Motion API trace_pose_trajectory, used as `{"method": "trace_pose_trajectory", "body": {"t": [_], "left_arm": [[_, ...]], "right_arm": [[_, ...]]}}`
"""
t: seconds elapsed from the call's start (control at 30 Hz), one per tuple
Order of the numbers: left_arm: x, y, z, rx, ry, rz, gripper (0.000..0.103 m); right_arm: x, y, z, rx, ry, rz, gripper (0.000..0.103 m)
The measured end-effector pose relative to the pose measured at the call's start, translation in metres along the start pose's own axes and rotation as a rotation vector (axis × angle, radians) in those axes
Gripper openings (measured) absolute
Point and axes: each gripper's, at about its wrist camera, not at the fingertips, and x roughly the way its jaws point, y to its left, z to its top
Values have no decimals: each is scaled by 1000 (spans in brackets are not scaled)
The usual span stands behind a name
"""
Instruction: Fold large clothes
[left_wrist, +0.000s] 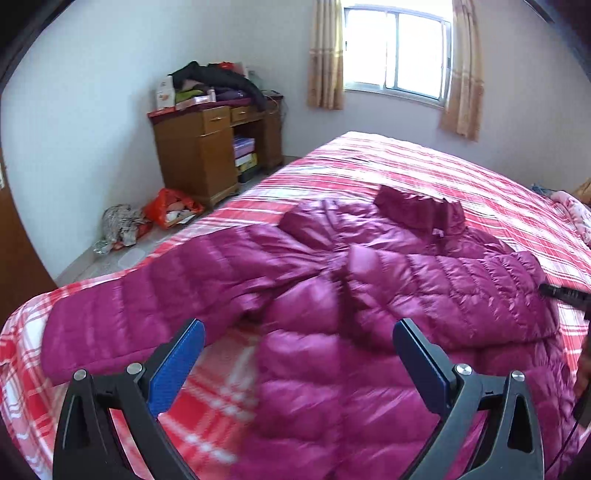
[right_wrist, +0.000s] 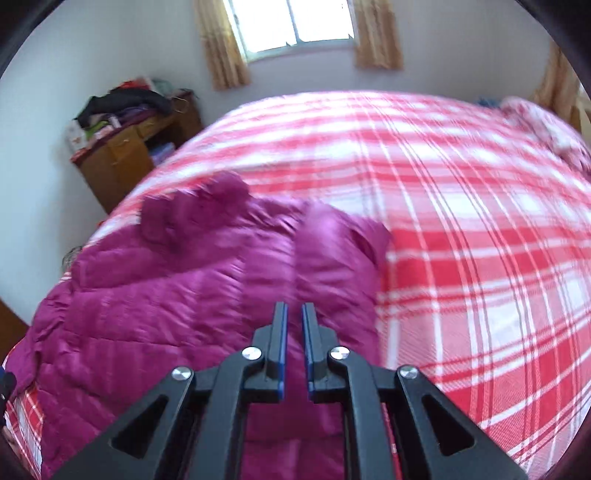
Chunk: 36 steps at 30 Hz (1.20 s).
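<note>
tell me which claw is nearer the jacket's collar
Hard to call, probably the right. The right claw, nearly closed, hangs low over the jacket near its right sleeve, collar up-left. The left claw, wide open, hovers at the lower body, collar farther ahead.

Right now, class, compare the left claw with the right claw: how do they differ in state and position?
The left claw has its jaws spread wide; the right claw has them nearly closed, with a narrow gap. The left claw hangs above the magenta puffer jacket near its outstretched sleeve; the right claw hangs over the jacket's opposite side. Both have blue pads and hold nothing.
</note>
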Motion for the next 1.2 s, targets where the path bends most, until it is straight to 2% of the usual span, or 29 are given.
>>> {"method": "trace_pose_trajectory", "body": {"t": [0.13, 0.23, 0.33, 0.53, 0.63, 0.7, 0.83, 0.9, 0.97, 1.07, 1.13, 1.17, 1.2], "left_arm": [[41, -35, 10, -14, 47, 28, 102], [73, -56, 6, 21, 97, 106, 102], [99, -61, -4, 27, 166, 133, 102], [85, -44, 1, -14, 155, 77, 102], [46, -1, 3, -128, 82, 51, 102], [24, 32, 5, -198, 44, 66, 102], [-29, 126, 4, -384, -73, 244, 102], [-43, 160, -1, -451, -100, 301, 102], [-48, 202, -9, -540, -84, 369, 102], [-42, 243, -25, -683, -51, 418, 102], [-35, 260, -36, -759, -22, 404, 102], [-30, 267, -42, -796, 4, 398, 102], [-27, 270, -46, -814, 17, 392, 102]], "right_arm": [[14, -22, -17, 57, 41, 43, 13], [12, -22, -22, 38, 21, 47, 12], [13, -27, -25, 48, 6, 62, 12], [13, -30, -28, 55, -8, 72, 12], [15, -27, -28, 58, -12, 73, 12], [15, -27, -27, 57, -12, 72, 12], [14, -26, -28, 45, -13, 58, 13], [14, -26, -27, 41, -13, 52, 13], [14, -26, -27, 39, -13, 48, 13], [14, -25, -27, 38, -12, 47, 14], [14, -25, -27, 32, -13, 61, 20], [14, -23, -27, 21, -14, 73, 30], [14, -20, -27, 5, -15, 86, 46]]}}
